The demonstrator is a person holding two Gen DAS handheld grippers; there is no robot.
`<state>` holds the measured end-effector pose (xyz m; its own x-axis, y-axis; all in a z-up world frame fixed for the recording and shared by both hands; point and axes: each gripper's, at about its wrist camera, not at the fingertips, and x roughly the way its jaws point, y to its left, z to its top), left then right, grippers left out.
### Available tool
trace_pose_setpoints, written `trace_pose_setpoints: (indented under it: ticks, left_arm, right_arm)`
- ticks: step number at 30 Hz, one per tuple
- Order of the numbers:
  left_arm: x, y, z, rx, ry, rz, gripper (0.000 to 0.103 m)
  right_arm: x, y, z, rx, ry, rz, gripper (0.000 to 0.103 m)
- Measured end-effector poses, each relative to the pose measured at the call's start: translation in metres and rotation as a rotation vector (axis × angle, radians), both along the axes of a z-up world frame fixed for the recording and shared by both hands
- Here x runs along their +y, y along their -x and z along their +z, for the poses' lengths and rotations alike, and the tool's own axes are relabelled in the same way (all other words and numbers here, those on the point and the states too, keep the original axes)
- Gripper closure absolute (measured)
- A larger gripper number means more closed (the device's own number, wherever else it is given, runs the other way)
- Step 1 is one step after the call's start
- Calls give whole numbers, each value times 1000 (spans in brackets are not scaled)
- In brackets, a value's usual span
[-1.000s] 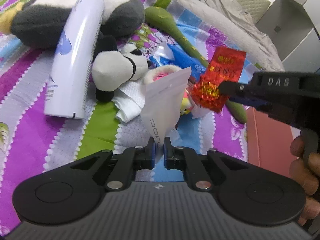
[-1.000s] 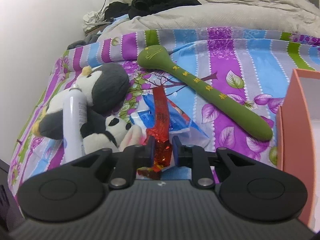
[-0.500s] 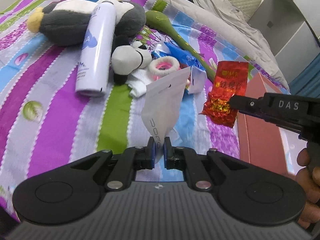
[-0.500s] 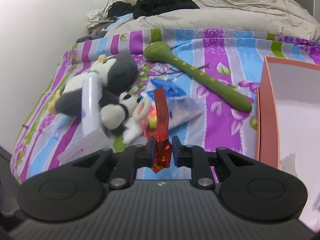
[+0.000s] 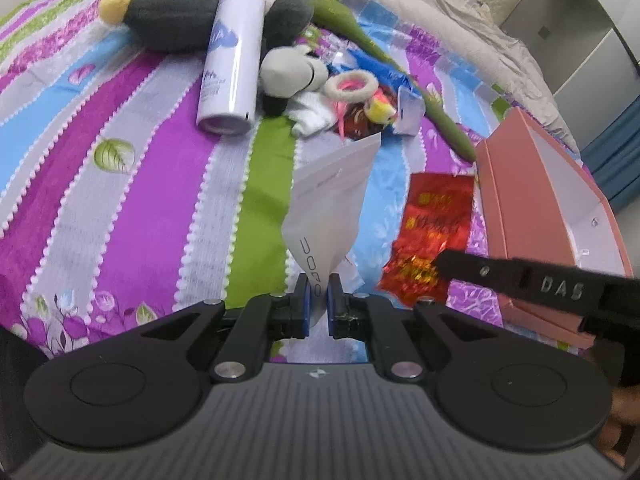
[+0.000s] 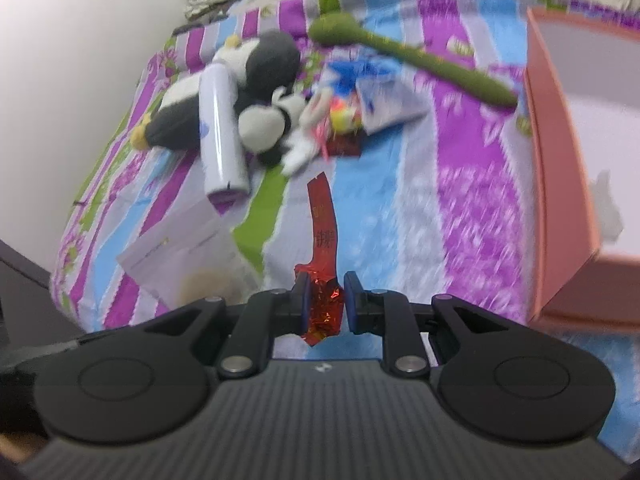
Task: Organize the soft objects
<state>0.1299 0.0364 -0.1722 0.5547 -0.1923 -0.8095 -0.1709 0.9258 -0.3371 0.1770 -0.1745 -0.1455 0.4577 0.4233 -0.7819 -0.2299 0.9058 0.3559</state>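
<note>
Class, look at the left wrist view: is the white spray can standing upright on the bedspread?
No. The white spray can lies on its side on the striped bedspread, leaning against the penguin plush toy.

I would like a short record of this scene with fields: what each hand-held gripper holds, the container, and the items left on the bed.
left hand-held gripper: shut on white pouch
right hand-held gripper: shut on red foil packet
container: pink box, open, at the right
left on bedspread: penguin plush, spray can, green plush stick
</note>
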Motion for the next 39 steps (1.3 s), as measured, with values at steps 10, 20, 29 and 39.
trace_pose_setpoints:
  ticks: [10, 20, 29, 39]
  left_arm:
    - [11, -9, -16, 35, 29, 9, 93]
    - [32, -14, -27, -4, 84, 75, 53]
    - [39, -8, -35, -7, 33, 104, 40]
    - [22, -11, -42, -39, -39, 21, 39]
  right_arm:
    - [2, -2, -26, 55, 58, -37, 81]
    - [1, 13, -22, -8, 127, -89, 46]
    - [33, 9, -43, -22, 206, -50, 46]
    - [34, 10, -45, -69, 280, -26, 67]
